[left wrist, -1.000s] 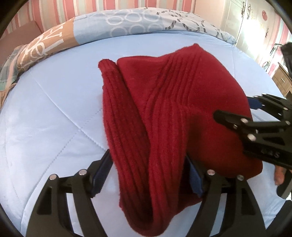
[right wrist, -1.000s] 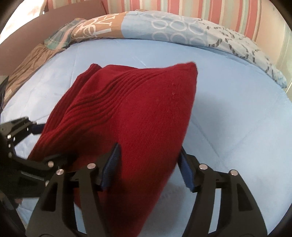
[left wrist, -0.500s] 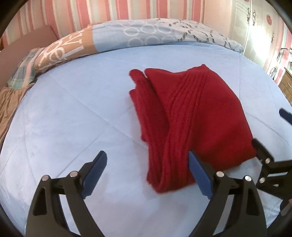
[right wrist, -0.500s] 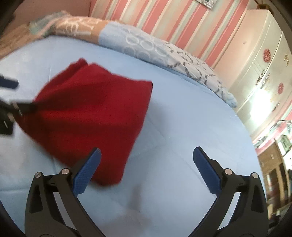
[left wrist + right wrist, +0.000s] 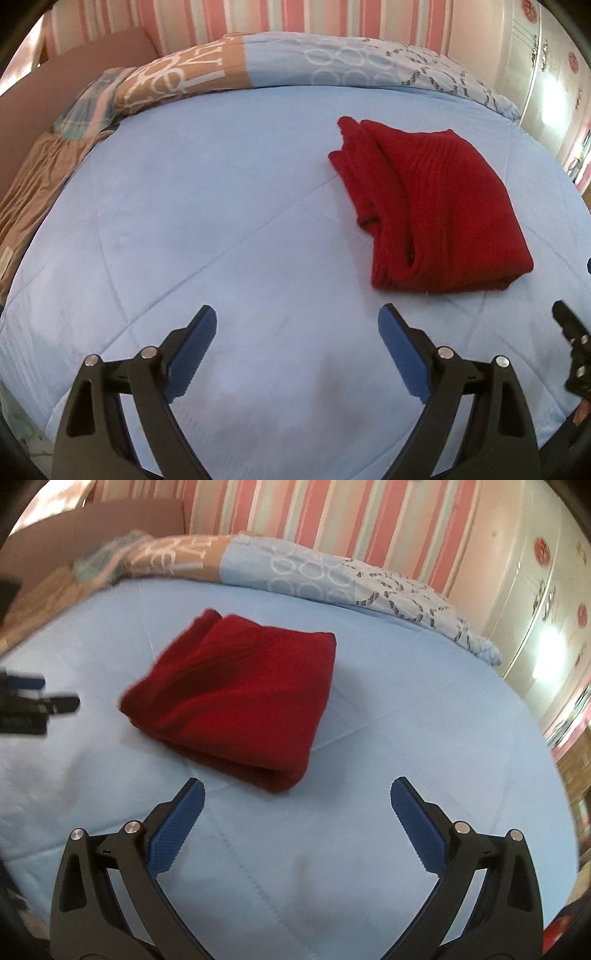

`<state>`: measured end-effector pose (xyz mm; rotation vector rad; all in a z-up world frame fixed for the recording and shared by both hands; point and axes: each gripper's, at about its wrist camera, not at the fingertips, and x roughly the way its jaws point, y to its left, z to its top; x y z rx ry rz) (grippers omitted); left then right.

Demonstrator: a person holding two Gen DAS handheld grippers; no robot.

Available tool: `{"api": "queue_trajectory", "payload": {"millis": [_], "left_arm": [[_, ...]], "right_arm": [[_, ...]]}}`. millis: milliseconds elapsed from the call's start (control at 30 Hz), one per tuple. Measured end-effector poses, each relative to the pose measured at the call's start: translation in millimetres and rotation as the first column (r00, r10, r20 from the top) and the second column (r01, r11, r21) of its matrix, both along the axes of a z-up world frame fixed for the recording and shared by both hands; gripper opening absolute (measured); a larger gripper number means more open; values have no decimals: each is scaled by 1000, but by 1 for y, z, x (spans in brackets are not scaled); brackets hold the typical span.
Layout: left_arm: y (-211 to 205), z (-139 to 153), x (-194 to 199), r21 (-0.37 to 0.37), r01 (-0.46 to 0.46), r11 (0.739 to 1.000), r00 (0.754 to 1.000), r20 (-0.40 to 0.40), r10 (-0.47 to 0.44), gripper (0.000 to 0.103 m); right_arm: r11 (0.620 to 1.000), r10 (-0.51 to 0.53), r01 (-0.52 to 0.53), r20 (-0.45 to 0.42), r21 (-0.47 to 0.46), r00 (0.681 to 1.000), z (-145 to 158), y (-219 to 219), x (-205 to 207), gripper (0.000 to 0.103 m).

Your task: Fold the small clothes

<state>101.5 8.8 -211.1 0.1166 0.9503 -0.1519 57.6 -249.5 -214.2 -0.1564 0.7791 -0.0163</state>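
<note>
Both grippers agape | red knit (image 5: 436, 214) folded | quilt (image 5: 221, 221)

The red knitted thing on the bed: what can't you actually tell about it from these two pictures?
- Red knit garment: folded, so its type and inner layers are hidden in both views.
- Its underside: pressed against the blue quilt.
- Its knit texture: blurred in the right wrist view.
</note>
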Motion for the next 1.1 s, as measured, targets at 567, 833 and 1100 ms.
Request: {"api": "queue_trajectory", "payload": {"millis": [567, 833, 1100], "left_arm": [[18, 29, -81, -63, -44, 997, 996, 78, 49, 91], [10, 55, -117, -24, -40, 999, 966, 253, 44, 101], [10, 60, -142, -52, -29, 998, 946, 322, 44, 101]], "right_arm": [[962, -65, 35, 101, 271, 993, 23, 4, -63, 100], [964, -83, 26, 206, 265, 975, 36, 11, -85, 100], [969, -125, 73, 211, 237, 969, 34, 16, -97, 100]]}}
